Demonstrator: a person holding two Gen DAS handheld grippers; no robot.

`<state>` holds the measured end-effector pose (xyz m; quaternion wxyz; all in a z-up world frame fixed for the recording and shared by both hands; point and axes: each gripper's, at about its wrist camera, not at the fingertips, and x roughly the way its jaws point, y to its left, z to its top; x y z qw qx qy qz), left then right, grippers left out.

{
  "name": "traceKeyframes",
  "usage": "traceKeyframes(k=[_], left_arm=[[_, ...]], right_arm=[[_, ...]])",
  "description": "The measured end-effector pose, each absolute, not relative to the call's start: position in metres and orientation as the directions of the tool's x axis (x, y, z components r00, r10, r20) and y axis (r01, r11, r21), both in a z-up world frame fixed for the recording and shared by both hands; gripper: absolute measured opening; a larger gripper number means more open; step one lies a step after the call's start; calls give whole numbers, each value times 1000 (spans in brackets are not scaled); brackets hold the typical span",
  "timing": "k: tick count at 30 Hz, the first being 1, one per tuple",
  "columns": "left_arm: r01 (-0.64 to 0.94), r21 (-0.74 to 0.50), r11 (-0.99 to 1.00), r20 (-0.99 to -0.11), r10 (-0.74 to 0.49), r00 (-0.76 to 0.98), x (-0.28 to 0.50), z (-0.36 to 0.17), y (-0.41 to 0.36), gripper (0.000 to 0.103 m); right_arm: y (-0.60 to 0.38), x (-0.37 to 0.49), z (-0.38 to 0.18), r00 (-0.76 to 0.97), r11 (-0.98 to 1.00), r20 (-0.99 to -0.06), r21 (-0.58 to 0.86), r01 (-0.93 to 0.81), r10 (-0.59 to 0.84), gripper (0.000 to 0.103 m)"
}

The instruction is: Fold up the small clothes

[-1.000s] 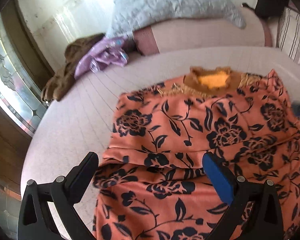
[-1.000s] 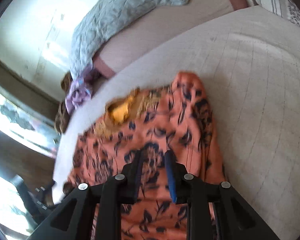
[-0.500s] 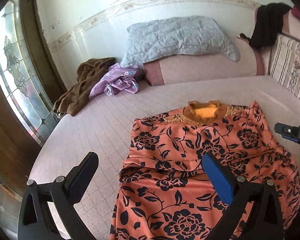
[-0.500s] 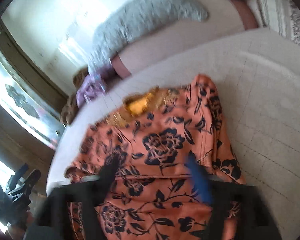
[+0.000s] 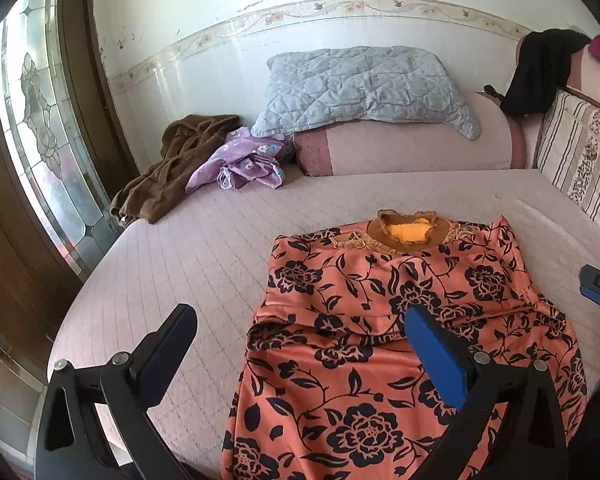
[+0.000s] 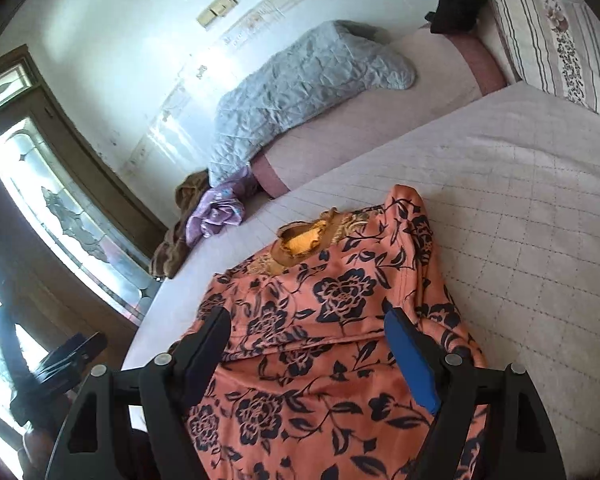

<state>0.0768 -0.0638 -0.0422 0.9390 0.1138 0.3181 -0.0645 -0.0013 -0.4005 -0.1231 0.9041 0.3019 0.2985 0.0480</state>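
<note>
An orange garment with black flowers (image 5: 380,320) lies flat on the pale bed cover (image 5: 204,248), its brown collar with yellow lining (image 5: 406,232) at the far end. Its sides are folded inward and a crease runs across the middle. My left gripper (image 5: 300,332) hovers open above the garment's near left part, holding nothing. My right gripper (image 6: 306,332) also stands open above the garment (image 6: 340,292), with only air between its fingers. The right gripper's tip (image 5: 598,290) shows at the right edge of the left wrist view, and the left gripper (image 6: 68,360) at the lower left of the right wrist view.
A grey quilted pillow (image 5: 360,88) rests on a pink bolster (image 5: 412,148) at the back. A purple garment (image 5: 244,160) and a brown one (image 5: 172,168) lie crumpled at the back left. A striped cushion (image 5: 580,160) lines the right side, a glass door (image 5: 40,140) the left.
The right gripper went from nearly shut over the cloth to open. Both grippers drew back and up from the garment, so more of the bed and wall shows.
</note>
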Motion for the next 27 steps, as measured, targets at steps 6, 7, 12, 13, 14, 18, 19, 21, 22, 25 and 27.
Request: traceKeyframes(k=[6,7,12,13,14,18,19,21,22,25,27], left_arm=[[153,156,976,-663,-11,748,79,-65,-43,103],[141,154,978,-677,0,736,80,-71,-39,103],[124,168,978,-709,32,704,80,-93,-29,103],[125,172,977,-716,37,697,80,-98,-28,103],[125,175,977,-722,40,690,81,-102,-27,103],[110,171,979,-747,56,662,92,-114,-23,103],[100,170,980,-752,63,657,96,-116,-20,103],[88,170,981,-753,72,654,104,-118,-18,103],[81,176,981,-751,81,655,108,-118,-16,103],[65,196,978,-749,107,654,127,-118,-15,103],[56,182,982,-749,102,655,145,-113,-16,103]], right_arm=[[-391,-18,-122,807,837,-537,538,101,248,80],[-391,-18,-124,802,834,-541,542,103,252,80],[-394,-14,-131,792,822,-555,555,126,254,80],[-393,-11,-134,782,821,-568,555,134,256,80],[-392,-10,-136,776,823,-576,551,138,256,80],[-383,-5,-141,757,843,-604,520,138,250,80],[-381,-4,-142,751,851,-614,506,139,242,80],[-377,-2,-144,745,861,-624,489,137,235,69],[-376,-1,-144,744,865,-626,483,135,234,64],[-372,13,-146,729,882,-643,456,119,234,36],[-370,30,-148,711,890,-664,439,122,230,36]])
